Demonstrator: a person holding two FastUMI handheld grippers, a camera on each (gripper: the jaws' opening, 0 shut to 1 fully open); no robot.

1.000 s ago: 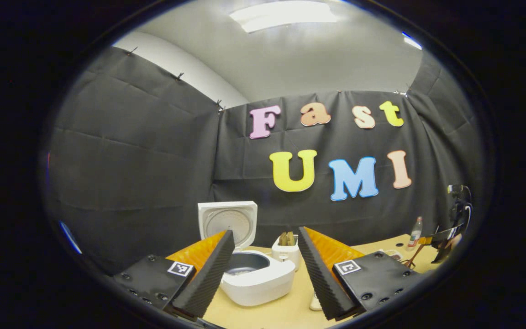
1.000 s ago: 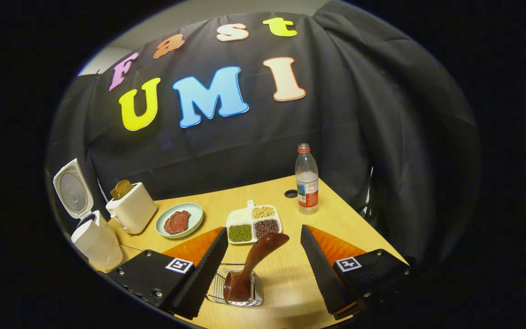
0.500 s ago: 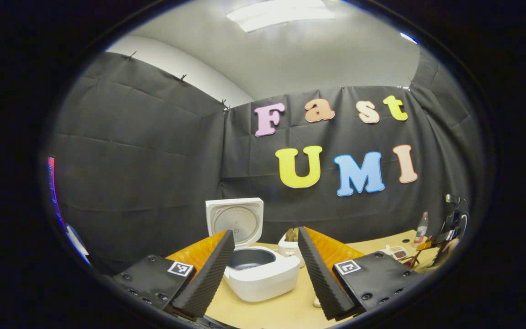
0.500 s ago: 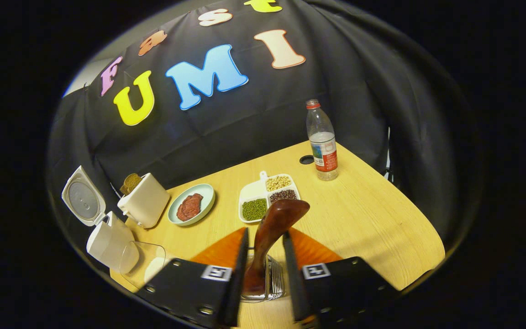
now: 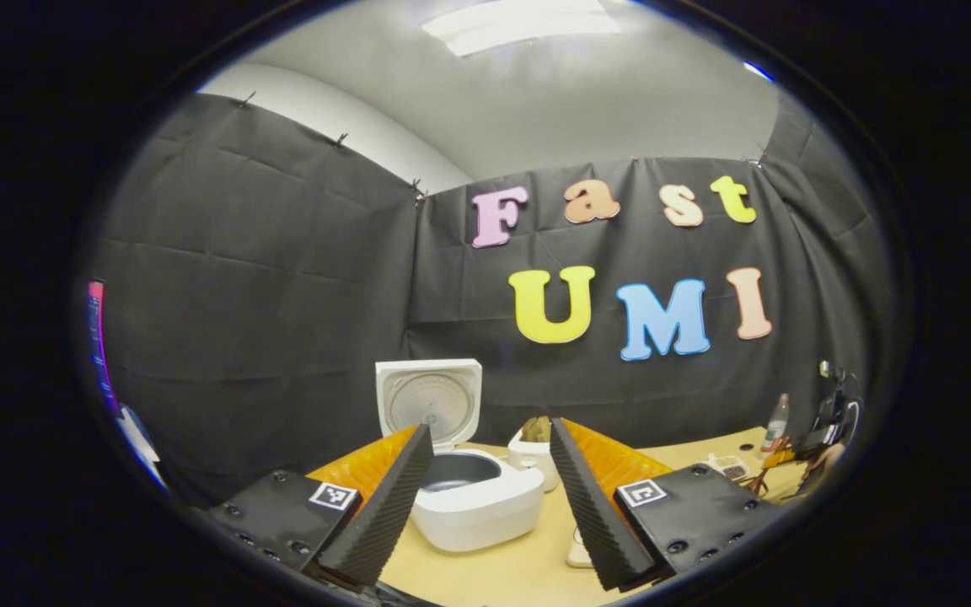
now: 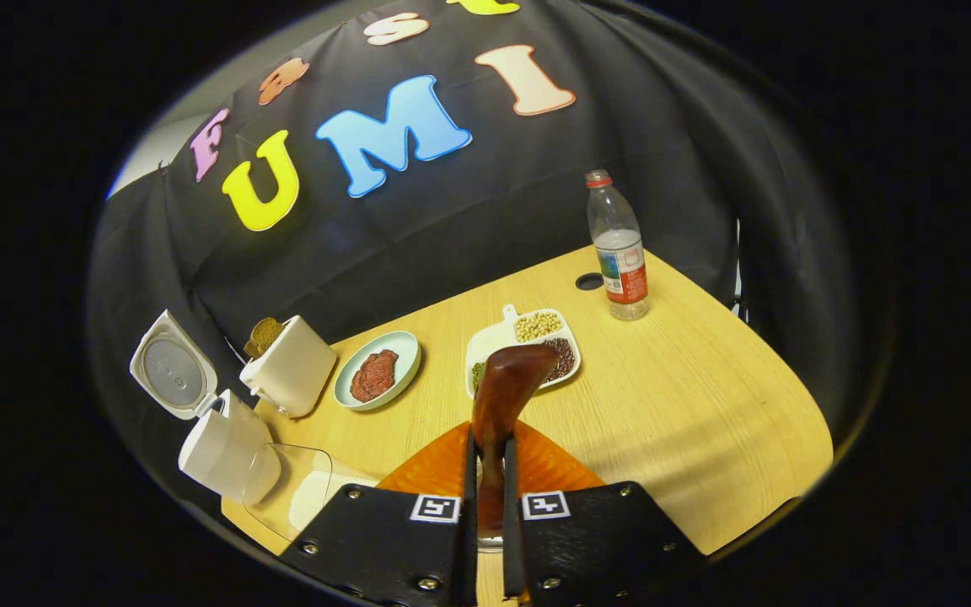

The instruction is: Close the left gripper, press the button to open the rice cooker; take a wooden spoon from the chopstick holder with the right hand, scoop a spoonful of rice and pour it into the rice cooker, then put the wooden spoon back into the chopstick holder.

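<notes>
In the right gripper view my right gripper (image 6: 486, 438) is shut on the dark wooden spoon (image 6: 509, 378), whose handle rises upright between the fingers. The chopstick holder under it is almost wholly hidden by the gripper body. The white rice cooker (image 6: 220, 447) stands at the far left with its lid (image 6: 169, 377) up. A clear glass dish of rice (image 6: 293, 489) lies beside it. In the left gripper view my left gripper (image 5: 490, 428) is open and held back from the open rice cooker (image 5: 473, 502), with its lid (image 5: 428, 400) upright behind the dark inner pot.
On the wooden table (image 6: 688, 405) stand a white toaster with bread (image 6: 287, 379), a pale plate with meat (image 6: 378, 378), a divided white tray of beans (image 6: 536, 337) and a water bottle (image 6: 618, 249). The toaster (image 5: 532, 447) shows behind the cooker.
My right gripper came down around the spoon handle and shut on it. The left gripper stayed open and barely shifted.
</notes>
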